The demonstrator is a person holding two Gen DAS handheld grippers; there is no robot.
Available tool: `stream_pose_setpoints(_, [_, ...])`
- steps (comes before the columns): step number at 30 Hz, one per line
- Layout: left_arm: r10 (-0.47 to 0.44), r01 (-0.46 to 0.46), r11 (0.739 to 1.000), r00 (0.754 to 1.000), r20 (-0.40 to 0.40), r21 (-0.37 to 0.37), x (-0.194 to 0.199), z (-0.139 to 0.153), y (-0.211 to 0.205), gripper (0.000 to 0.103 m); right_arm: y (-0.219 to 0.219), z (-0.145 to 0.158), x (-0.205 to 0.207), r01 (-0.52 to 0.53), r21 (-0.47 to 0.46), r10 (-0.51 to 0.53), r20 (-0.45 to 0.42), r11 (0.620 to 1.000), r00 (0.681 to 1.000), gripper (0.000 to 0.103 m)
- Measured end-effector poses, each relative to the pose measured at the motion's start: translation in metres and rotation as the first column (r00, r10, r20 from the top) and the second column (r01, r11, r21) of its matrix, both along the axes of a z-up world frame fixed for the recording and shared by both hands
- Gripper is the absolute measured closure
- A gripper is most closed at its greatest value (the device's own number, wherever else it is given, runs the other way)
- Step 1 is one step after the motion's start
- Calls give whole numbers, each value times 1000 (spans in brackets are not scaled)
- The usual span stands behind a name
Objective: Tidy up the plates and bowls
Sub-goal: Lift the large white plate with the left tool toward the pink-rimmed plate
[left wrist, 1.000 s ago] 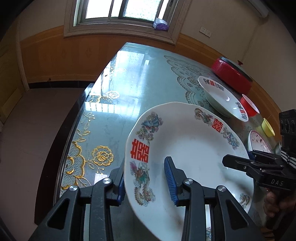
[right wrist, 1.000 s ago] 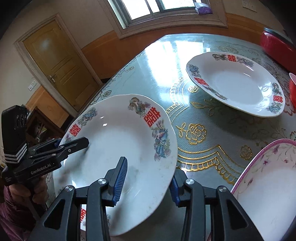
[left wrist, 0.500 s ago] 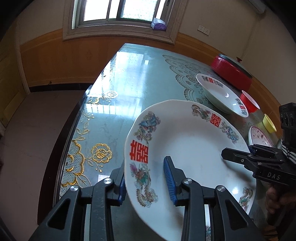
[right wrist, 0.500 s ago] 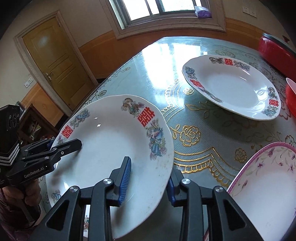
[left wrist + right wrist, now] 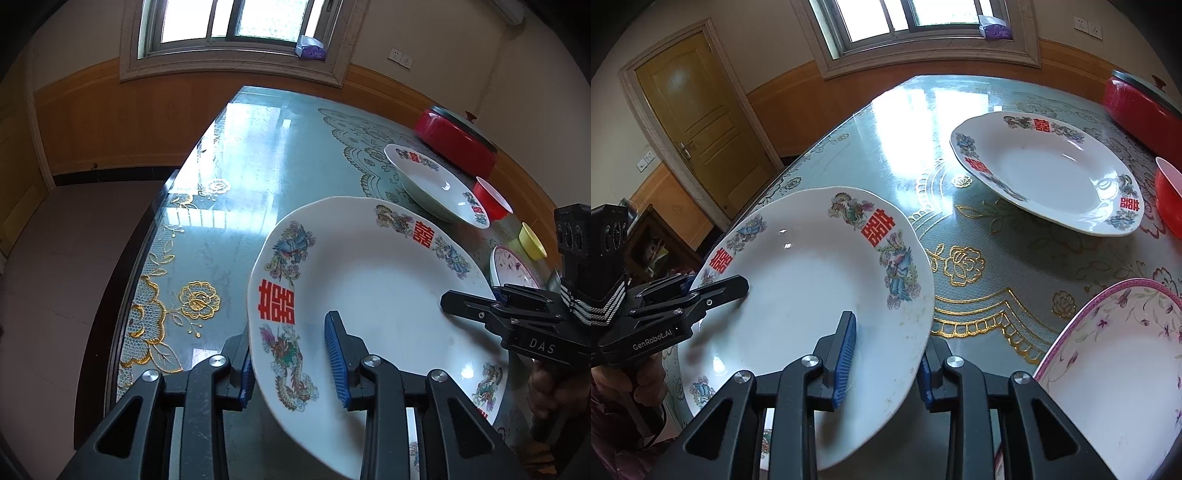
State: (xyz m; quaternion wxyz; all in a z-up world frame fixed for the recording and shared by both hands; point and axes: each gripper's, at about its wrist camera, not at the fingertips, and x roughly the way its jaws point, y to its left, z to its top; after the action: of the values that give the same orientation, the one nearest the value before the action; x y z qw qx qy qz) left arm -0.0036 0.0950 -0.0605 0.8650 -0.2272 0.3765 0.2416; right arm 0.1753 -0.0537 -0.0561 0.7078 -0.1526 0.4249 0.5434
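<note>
A large white plate [image 5: 384,295] with red double-happiness signs and dragon prints is held above the table between both grippers; it also shows in the right wrist view [image 5: 812,288]. My left gripper [image 5: 291,362] is shut on its left rim, one finger under and one on top. My right gripper [image 5: 886,358] is shut on its opposite rim and shows in the left wrist view [image 5: 476,302]. A second plate of the same pattern [image 5: 1045,173] lies on the table farther back, and also shows in the left wrist view [image 5: 436,184].
A pink-rimmed floral plate [image 5: 1115,365] lies at the near right. A red bowl [image 5: 491,199], a yellow bowl [image 5: 532,242] and a red lidded pot [image 5: 458,140] stand along the right side. The glass table [image 5: 240,177] has its left edge close by.
The held plate has risen a little with both grippers; the table and the second plate look farther below. Both grips are unchanged.
</note>
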Motion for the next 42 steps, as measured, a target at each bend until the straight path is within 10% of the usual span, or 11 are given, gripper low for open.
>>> stream_pose_setpoints(24, [-151,147,988,985,79,50,6,20,-27,72,-41,15,1,84,106,-80,-43,991,996,78])
stream_pose_setpoints(42, [-303,295,952,946,112,87,93,52,-122,71,-158,42,54,227,168,-229,-12,959,973,78])
